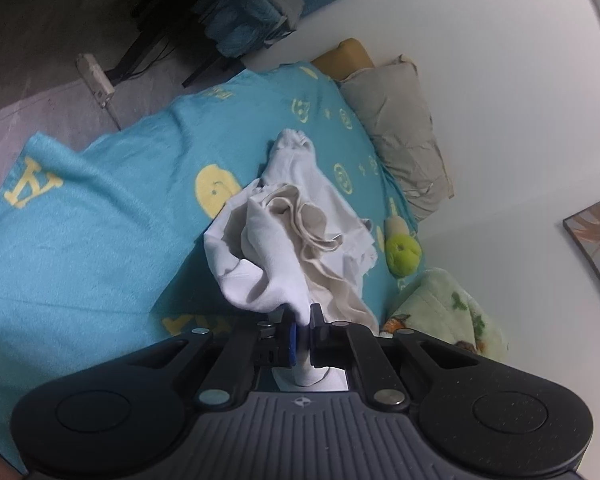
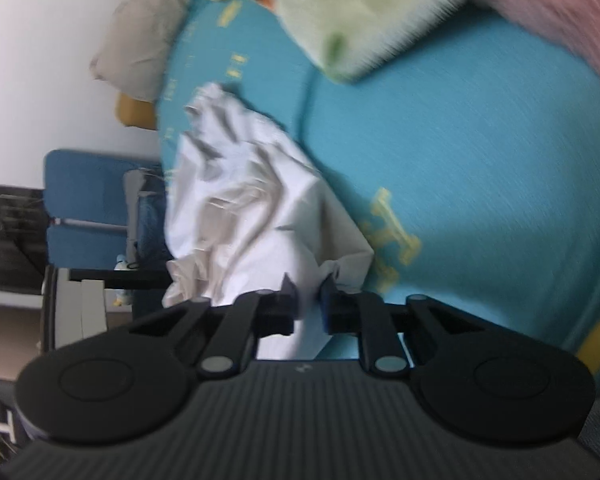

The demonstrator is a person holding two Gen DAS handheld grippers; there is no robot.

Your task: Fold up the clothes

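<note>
Left gripper (image 1: 303, 316): jaws pinched on a fold of the crumpled white cotton garment (image 1: 288, 220), which bunches just ahead of its fingertips over the turquoise fleece blanket with yellow motifs (image 1: 100, 216). Right gripper (image 2: 308, 290): jaws clamped on another edge of that garment (image 2: 240, 200); the cloth trails ahead-left, the picture blurred.

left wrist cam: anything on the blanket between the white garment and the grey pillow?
Nothing: in the left wrist view only bare turquoise blanket with yellow print separates the white garment from the grey pillow. The green plush toy lies nearer the camera.
</note>
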